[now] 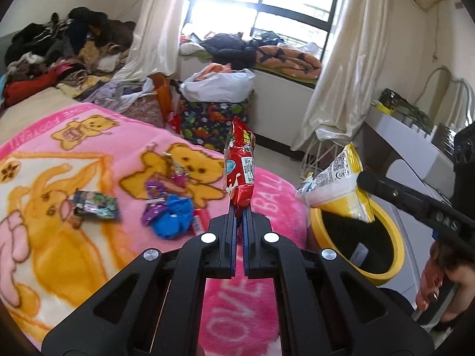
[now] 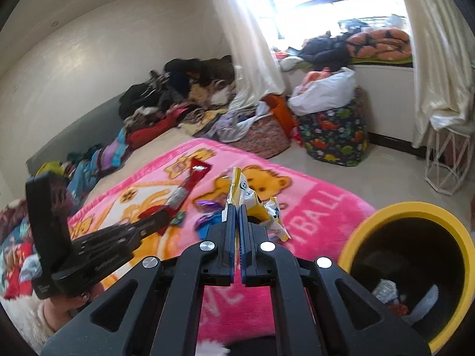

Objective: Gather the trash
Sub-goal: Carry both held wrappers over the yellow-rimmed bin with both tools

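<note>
My left gripper (image 1: 240,209) is shut on a red snack wrapper (image 1: 240,166) and holds it upright above the pink blanket. My right gripper (image 2: 236,207) is shut on a yellow and white snack wrapper (image 2: 255,204); in the left wrist view this wrapper (image 1: 335,184) hangs over the rim of the yellow bin (image 1: 323,231). The bin (image 2: 371,222) stands to the right of the bed, with trash inside. More wrappers lie on the blanket: a dark one (image 1: 95,204), a purple one (image 1: 156,204) and a crumpled blue one (image 1: 175,216).
A pink teddy-bear blanket (image 1: 74,267) covers the bed. Piled clothes (image 1: 59,50) lie at the bed's far end. A dinosaur-print hamper (image 1: 213,118) with a white bag stands by the window. A white wire stool (image 2: 448,160) and a white desk (image 1: 400,130) are to the right.
</note>
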A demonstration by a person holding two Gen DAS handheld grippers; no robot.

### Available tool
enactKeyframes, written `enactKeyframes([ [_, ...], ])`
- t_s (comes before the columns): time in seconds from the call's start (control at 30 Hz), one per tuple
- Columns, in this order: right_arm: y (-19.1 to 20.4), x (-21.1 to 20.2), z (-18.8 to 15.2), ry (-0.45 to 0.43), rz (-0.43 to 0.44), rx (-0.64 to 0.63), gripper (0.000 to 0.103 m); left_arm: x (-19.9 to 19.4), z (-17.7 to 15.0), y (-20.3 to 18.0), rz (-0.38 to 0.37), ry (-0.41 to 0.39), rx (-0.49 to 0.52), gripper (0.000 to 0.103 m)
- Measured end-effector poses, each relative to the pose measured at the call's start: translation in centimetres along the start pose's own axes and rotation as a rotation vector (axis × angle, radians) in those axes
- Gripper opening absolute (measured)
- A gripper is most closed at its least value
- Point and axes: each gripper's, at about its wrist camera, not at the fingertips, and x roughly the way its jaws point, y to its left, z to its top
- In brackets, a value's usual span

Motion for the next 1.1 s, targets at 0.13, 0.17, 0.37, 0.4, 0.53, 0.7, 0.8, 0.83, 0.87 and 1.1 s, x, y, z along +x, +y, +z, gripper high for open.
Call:
enactKeyframes([
  [0.13,-2.5,-1.4,0.4,-0.041,-0.033,0.048,0.003,0.5,0.1,-1.3,-0.014,0.009,0.015,0.001],
  [0.17,-3.1,-1.8,0.6,-0.049,-0.046,0.053,0.003,0.5,0.1,-1.5,-0.020,0.009,0.012,0.001],
  [0.37,-5.7,-3.2,0.5,-0.086,-0.097,0.093,0.003,1.2,0.2,-3.9,-0.052,0.024,0.062,0.001],
  [0.4,-6.2,-3.5,0.5,-0.090,-0.107,0.103,0.003,1.4,0.2,-4.3,-0.057,0.027,0.068,0.001],
  [0.53,-7.7,-4.3,0.5,-0.102,-0.134,0.131,0.003,2.0,0.3,-5.9,-0.084,0.033,0.094,0.001],
  [0.7,-9.7,-5.3,0.3,-0.115,-0.162,0.170,0.003,2.6,0.0,-7.8,-0.109,0.044,0.119,0.001],
  [0.8,-10.8,-5.8,0.0,-0.122,-0.175,0.194,0.003,3.2,-0.2,-9.0,-0.125,0.052,0.145,0.001],
  [0.83,-11.1,-6.0,-0.1,-0.124,-0.178,0.200,0.003,3.2,-0.3,-9.4,-0.130,0.053,0.152,0.001],
  [0.87,-11.5,-6.2,-0.2,-0.124,-0.182,0.208,0.003,3.3,-0.4,-9.6,-0.134,0.054,0.156,0.001],
  [1.1,-13.5,-7.1,-0.9,-0.121,-0.210,0.249,0.003,4.5,-0.9,-11.6,-0.161,0.077,0.187,0.001],
])
